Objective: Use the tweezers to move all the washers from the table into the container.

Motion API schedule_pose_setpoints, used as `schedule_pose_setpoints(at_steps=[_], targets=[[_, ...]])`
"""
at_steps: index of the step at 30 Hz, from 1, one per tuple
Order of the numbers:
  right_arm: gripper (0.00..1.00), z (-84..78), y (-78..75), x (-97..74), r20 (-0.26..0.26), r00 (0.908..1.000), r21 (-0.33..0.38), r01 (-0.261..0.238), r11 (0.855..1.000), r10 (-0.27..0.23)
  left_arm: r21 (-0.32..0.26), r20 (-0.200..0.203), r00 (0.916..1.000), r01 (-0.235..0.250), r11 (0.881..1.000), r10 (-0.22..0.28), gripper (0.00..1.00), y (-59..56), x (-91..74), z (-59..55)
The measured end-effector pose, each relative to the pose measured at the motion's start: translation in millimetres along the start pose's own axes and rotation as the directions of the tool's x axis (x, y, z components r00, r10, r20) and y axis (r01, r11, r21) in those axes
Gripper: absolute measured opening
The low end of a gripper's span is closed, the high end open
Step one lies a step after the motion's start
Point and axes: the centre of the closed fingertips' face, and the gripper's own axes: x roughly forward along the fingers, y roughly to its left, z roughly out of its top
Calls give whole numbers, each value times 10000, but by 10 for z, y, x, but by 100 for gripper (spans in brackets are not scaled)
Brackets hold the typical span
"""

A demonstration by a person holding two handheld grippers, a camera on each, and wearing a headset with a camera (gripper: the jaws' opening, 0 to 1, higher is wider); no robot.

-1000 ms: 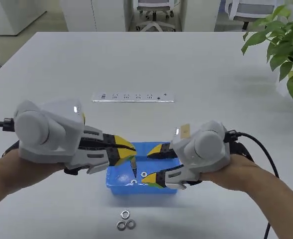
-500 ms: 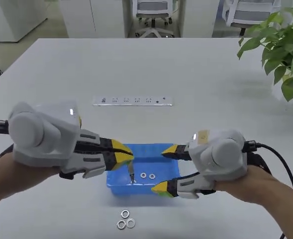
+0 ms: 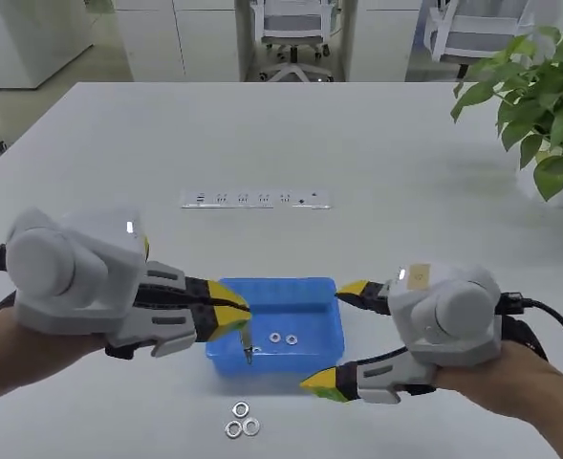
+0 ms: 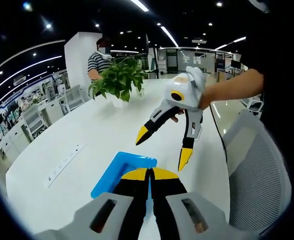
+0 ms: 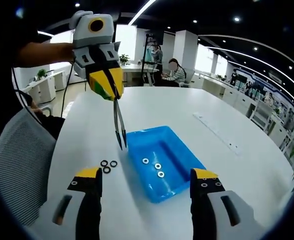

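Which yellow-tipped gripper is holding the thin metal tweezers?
The left gripper: its jaws are shut on the thin metal tweezers. The right gripper has its jaws spread wide and holds nothing.

My left gripper (image 3: 233, 316) is clamped on the tweezers (image 5: 119, 125), jaws pointing right. Right gripper (image 3: 327, 336) has jaws spread wide, pointing left. Both sit level, facing each other.

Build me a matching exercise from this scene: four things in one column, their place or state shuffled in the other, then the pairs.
1. tweezers
2. right gripper
3. three loose washers
4. power strip

a. open, holding nothing
b. on the table, on the person's side of the container
c. clamped in the shut left gripper
d. on the table, beyond the container

Pairs: 1-c, 2-a, 3-b, 4-d.
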Motion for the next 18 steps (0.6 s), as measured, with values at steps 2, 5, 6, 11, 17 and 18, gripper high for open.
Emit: schedule_pose_setpoints(at_steps=[2,5,6,11,17,18], targets=[[77,-6,2,-22,32,10000,43,86,10000,-86,-21,7,10000,29,10000,-29,5,-23,-2,-2],[81,-29,0,-55,70,9998,184,207,9996,-208,-5,-2,10000,78,10000,-78,5,-60,-3,-12],[82,-32,4,-69,104,9997,232,233,9995,-235,-7,-11,10000,91,10000,-91,5,-72,-2,-11],[87,-61,25,-108,148,9994,458,309,9985,-316,-39,-21,9999,171,9998,-171,5,-133,3,-20],[93,-104,69,-153,220,9987,732,438,9964,-455,-122,-12,9996,283,9995,-283,5,-220,17,-55],[94,-107,75,-158,238,9986,753,448,9962,-467,-136,-14,9995,301,9995,-301,5,-221,17,-68]])
